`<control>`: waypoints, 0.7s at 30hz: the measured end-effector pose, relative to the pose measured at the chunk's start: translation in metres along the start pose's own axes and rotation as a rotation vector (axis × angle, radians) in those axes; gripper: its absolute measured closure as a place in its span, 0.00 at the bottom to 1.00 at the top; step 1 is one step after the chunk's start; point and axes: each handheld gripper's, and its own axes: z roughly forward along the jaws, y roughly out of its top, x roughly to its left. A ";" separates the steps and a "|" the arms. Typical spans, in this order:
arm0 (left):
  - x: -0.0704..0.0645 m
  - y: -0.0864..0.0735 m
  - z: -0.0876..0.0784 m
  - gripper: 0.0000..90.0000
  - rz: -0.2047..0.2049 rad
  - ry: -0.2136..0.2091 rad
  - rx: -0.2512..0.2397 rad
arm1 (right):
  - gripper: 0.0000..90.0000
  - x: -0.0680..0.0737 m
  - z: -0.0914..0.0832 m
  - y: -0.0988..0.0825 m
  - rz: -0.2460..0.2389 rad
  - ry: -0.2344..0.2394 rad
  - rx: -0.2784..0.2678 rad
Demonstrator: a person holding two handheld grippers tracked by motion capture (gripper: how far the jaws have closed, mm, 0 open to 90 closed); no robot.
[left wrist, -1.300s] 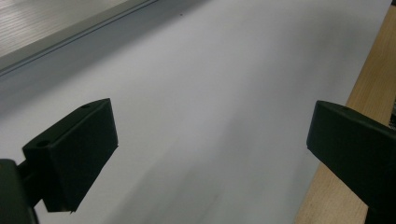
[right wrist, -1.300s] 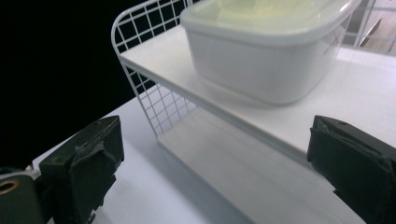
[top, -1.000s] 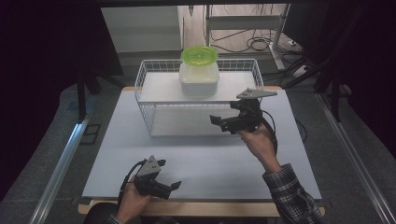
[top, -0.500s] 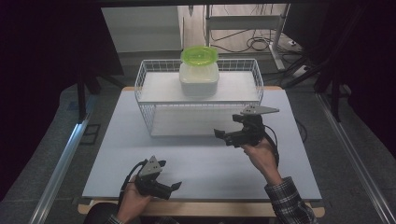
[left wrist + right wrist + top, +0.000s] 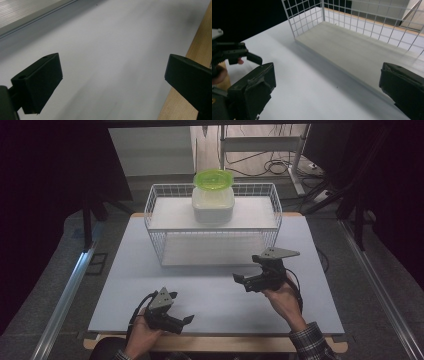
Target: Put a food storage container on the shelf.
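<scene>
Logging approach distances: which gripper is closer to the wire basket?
The right gripper, just in front of the wire basket. The left gripper sits back at the table's near edge.

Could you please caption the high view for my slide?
Two open handheld grippers, left gripper and right gripper, above a white table before a wire basket.

A white wire basket (image 5: 160,227) stands on the pale table (image 5: 125,280), holding a green-lidded container (image 5: 213,200).
</scene>
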 end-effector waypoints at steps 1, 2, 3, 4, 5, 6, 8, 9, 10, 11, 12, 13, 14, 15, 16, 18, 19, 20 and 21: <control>0.000 0.000 0.000 0.01 -0.001 0.001 -0.001 | 0.01 0.001 0.000 -0.002 -0.001 -0.004 0.004; 0.000 0.000 0.000 0.01 -0.001 0.001 -0.001 | 0.01 0.002 0.000 -0.004 -0.005 -0.007 0.008; 0.000 0.000 0.000 0.01 -0.002 0.001 -0.001 | 0.01 0.003 -0.001 -0.006 -0.009 -0.010 0.011; 0.000 0.000 0.000 0.01 -0.003 0.001 -0.001 | 0.01 0.004 -0.002 -0.007 -0.012 -0.014 0.012; 0.000 0.000 0.000 0.01 -0.003 0.000 -0.001 | 0.01 0.004 -0.003 -0.009 -0.013 -0.016 0.010; 0.000 0.000 0.000 0.01 -0.003 0.000 -0.002 | 0.01 0.005 -0.004 -0.010 -0.013 -0.018 0.009; 0.000 0.000 0.000 0.01 -0.002 -0.001 -0.001 | 0.01 0.006 -0.006 -0.013 -0.013 -0.024 0.010; 0.000 0.000 0.000 0.01 -0.002 0.000 -0.001 | 0.01 0.006 -0.008 -0.014 -0.016 -0.028 0.008; 0.000 0.000 0.000 0.01 -0.001 0.001 -0.002 | 0.01 0.006 -0.009 -0.016 -0.021 -0.033 0.006; 0.000 0.000 0.000 0.01 -0.001 0.001 -0.002 | 0.01 0.006 -0.010 -0.018 -0.023 -0.036 0.007; 0.000 0.000 0.000 0.01 -0.001 0.002 -0.002 | 0.01 0.006 -0.011 -0.020 -0.026 -0.041 0.006; 0.000 0.000 0.000 0.01 0.000 0.002 -0.001 | 0.01 0.006 -0.012 -0.022 -0.031 -0.047 0.005; 0.000 0.000 0.000 0.01 0.000 0.003 0.001 | 0.01 0.006 -0.013 -0.024 -0.035 -0.053 0.007; 0.000 0.000 0.000 0.01 -0.002 0.002 0.002 | 0.01 0.006 -0.014 -0.026 -0.036 -0.059 0.012; 0.000 0.000 0.000 0.01 0.001 0.003 0.003 | 0.01 0.005 -0.015 -0.029 -0.038 -0.066 0.016; 0.000 0.000 0.001 0.01 0.000 0.003 0.002 | 0.01 0.004 -0.017 -0.035 -0.039 -0.077 0.024; 0.000 0.000 0.001 0.01 0.000 0.003 0.002 | 0.01 0.004 -0.018 -0.037 -0.037 -0.082 0.028; 0.000 0.000 0.001 0.01 0.000 0.002 0.002 | 0.01 0.003 -0.019 -0.039 -0.038 -0.088 0.033; 0.000 0.000 0.001 0.01 0.000 0.003 0.002 | 0.01 0.003 -0.020 -0.042 -0.040 -0.093 0.036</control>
